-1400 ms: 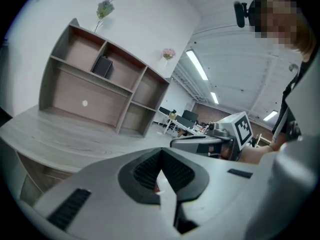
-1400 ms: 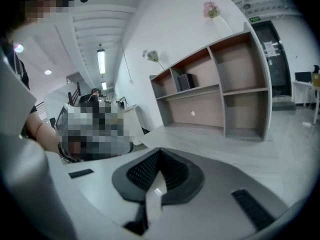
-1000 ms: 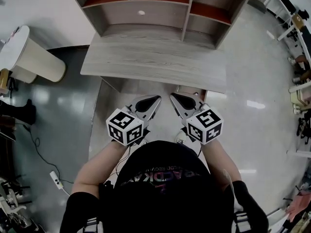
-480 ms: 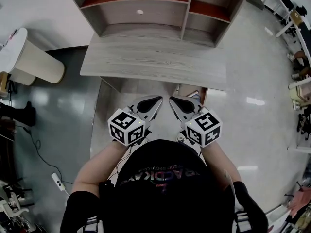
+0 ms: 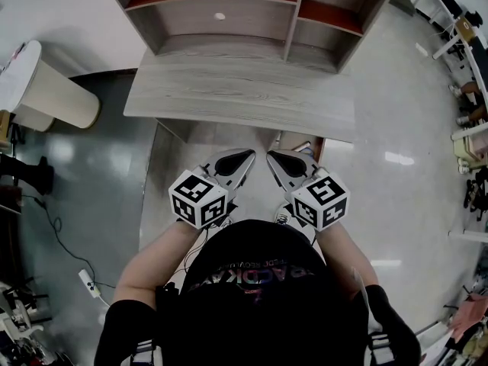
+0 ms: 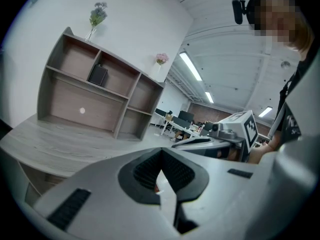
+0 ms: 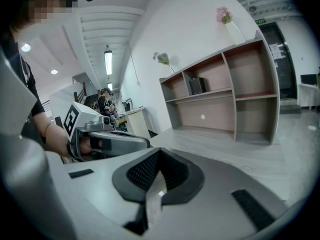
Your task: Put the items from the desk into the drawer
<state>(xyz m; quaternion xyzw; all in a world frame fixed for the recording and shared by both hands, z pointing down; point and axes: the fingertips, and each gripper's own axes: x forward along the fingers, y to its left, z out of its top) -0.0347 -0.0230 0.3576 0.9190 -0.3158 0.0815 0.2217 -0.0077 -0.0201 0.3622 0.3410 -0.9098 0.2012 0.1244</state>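
Observation:
The grey wooden desk [image 5: 236,97] has a bare top in every view, with no loose items on it. A shelf unit [image 5: 229,21] stands at its back, and a small black box [image 6: 97,75] sits in one cubby. Under the desk's right end a reddish-brown edge [image 5: 316,147] shows; I cannot tell if it is the drawer. My left gripper [image 5: 238,161] and right gripper [image 5: 278,161] hang side by side just in front of the desk's near edge, tips close together. Both are shut with nothing held, as the left gripper [image 6: 161,170] and right gripper [image 7: 159,171] show close up.
A white round stand [image 5: 46,90] is on the floor left of the desk. A cable and power strip [image 5: 84,280] lie at the lower left. Two flower vases [image 6: 95,19] top the shelf unit. Office furniture [image 5: 465,36] lines the far right.

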